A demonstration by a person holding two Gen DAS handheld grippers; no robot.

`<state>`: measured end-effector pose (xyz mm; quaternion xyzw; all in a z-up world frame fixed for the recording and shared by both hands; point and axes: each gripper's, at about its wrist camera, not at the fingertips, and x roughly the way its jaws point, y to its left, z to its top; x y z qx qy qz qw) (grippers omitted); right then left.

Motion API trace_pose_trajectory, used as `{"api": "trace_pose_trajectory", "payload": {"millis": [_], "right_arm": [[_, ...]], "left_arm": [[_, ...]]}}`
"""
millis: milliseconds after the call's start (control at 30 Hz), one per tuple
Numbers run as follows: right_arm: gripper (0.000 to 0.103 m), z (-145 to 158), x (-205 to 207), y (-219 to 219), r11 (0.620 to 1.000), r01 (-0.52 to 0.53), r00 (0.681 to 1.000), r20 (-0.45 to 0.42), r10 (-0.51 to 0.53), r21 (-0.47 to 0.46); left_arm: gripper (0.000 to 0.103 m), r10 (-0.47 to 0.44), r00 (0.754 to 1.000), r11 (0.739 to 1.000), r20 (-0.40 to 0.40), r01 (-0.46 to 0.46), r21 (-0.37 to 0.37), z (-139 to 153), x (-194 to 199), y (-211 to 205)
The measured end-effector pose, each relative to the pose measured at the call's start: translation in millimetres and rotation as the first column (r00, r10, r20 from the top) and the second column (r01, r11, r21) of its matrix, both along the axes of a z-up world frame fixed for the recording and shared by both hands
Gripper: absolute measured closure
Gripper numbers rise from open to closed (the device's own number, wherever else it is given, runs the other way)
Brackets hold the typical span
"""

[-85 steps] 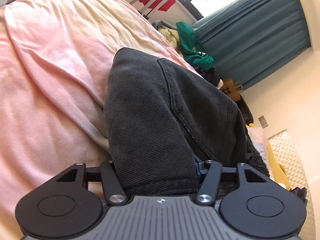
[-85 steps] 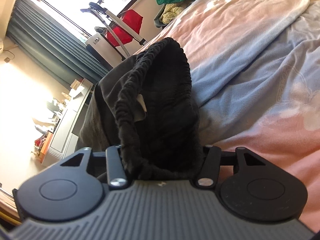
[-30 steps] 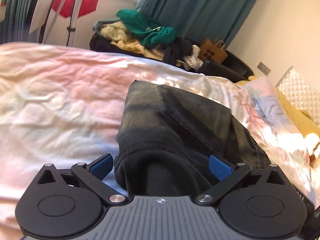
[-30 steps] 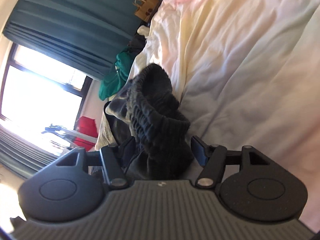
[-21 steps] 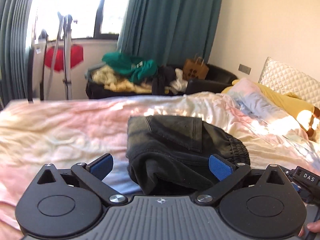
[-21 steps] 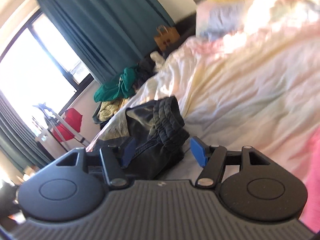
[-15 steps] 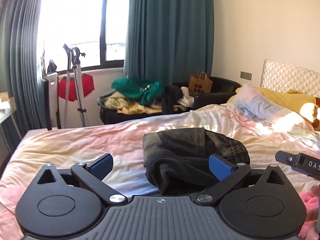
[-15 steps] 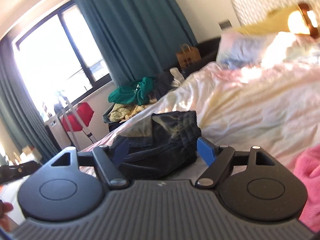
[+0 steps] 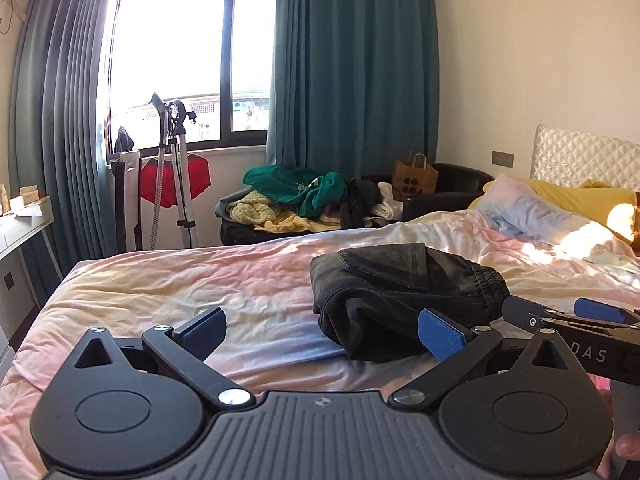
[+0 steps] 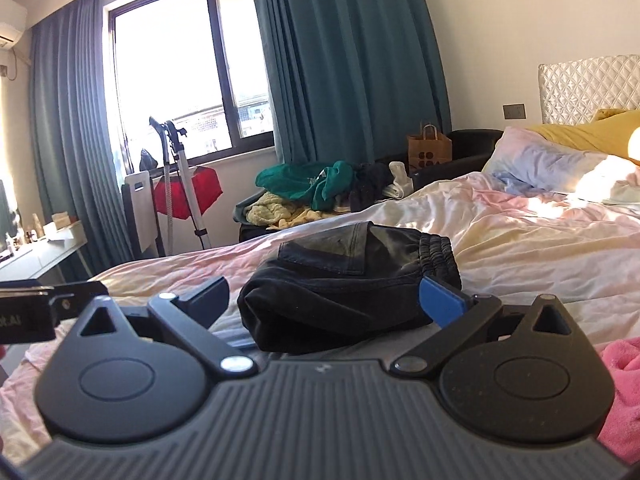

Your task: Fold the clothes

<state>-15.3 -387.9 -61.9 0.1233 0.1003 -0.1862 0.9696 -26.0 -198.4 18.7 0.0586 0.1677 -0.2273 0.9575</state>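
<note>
Black trousers (image 9: pixel 404 292) are lying folded in a bundle on the bed (image 9: pixel 168 292), clear of both claws. Left claw (image 9: pixel 322 330) is hovering released, empty. Right claw (image 10: pixel 324 300) is opening wide, pads apart from the cloth. Pink garment (image 10: pixel 622 392) is sitting near the right claw.
</note>
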Motion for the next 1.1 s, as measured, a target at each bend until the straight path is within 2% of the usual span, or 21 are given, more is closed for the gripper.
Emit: {"api": "trace_pose_trajectory", "payload": {"millis": [167,300,567,667,900,1100], "right_arm": [[0.0,-10.5,11.4,-3.2,0.999,0.038,0.999,-0.03,-0.038,-0.013],[0.0,-15.6,17.1,-3.9,0.999,0.043,0.998,-0.051,-0.043,0.002],[0.0,-16.5,17.6,1.5,0.999,0.041,0.998,-0.055,-0.041,-0.009],[0.0,-17.0,19.9,1.7,0.999,0.046,0.997,-0.064,-0.046,-0.013],[0.0,-16.8,20.2,8.0,0.998,0.05,0.996,-0.071,-0.053,-0.04],[0.0,-16.2,17.3,13.9,0.996,0.06,0.996,-0.059,-0.064,-0.061]], "left_arm": [[0.0,-0.019,1.0,1.0,0.004,0.019,0.019,-9.6,13.0,-2.9],[0.0,-0.035,0.999,0.999,-0.027,0.034,-0.012,-13.7,23.4,-2.5],[0.0,-0.018,0.999,0.999,-0.047,0.019,0.031,-22.1,28.2,-2.3],[0.0,-0.002,0.999,0.999,-0.032,0.004,0.041,-20.6,26.3,-0.1],[0.0,0.013,1.0,1.0,-0.023,-0.013,0.007,-13.9,21.1,13.9],[0.0,0.011,0.998,1.0,-0.056,-0.012,-0.011,-12.8,22.5,20.6]]}}
